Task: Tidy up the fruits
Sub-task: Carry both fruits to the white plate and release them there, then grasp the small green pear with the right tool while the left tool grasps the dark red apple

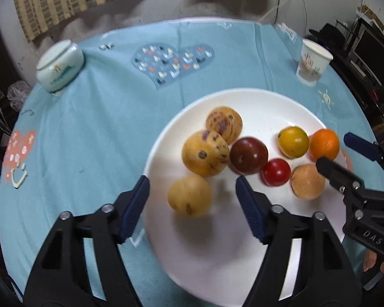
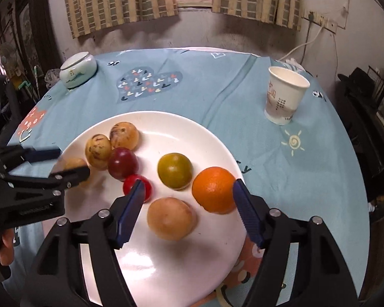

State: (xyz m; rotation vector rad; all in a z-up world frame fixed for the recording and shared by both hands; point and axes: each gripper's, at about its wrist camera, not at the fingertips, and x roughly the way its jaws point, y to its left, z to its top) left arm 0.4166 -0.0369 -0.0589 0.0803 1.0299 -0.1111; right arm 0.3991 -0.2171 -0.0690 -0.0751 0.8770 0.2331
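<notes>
We look down on a white plate (image 1: 217, 268) set on a round table under a pale blue cloth (image 1: 89, 133) printed with hearts, where eight fruits lie gathered. Our left gripper (image 1: 192, 199) hangs over the plate's near left edge with its blue-padded jaws spread, and a small yellow fruit (image 1: 190, 195) lies between them; the pads do not appear to touch it, though blur there makes that hard to judge. Just beyond it, two larger yellow fruits with purple streaks (image 1: 205, 153) touch one another, and a dark red plum (image 1: 248, 155) rests against the nearer one. A small red fruit (image 1: 276, 172) sits just right of the plum, with a yellow-green citrus (image 1: 293, 142) behind it. Our right gripper (image 2: 188, 188) is likewise released, its jaws spread above the plate's right side, holding nothing; a tan round fruit (image 2: 170, 218) lies between and below its pads, and an orange (image 2: 213, 189) sits just inside the right pad near the plate's rim. From the right wrist view, the left gripper reaches in from the left edge, partly hiding the small yellow fruit. A paper cup (image 2: 284, 94) stands upright on the cloth at the far right, well apart from the plate, and a lidded pale green jar (image 2: 77, 73) sits at the far left. Striped curtains (image 2: 120, 2) hang on the wall behind.
</notes>
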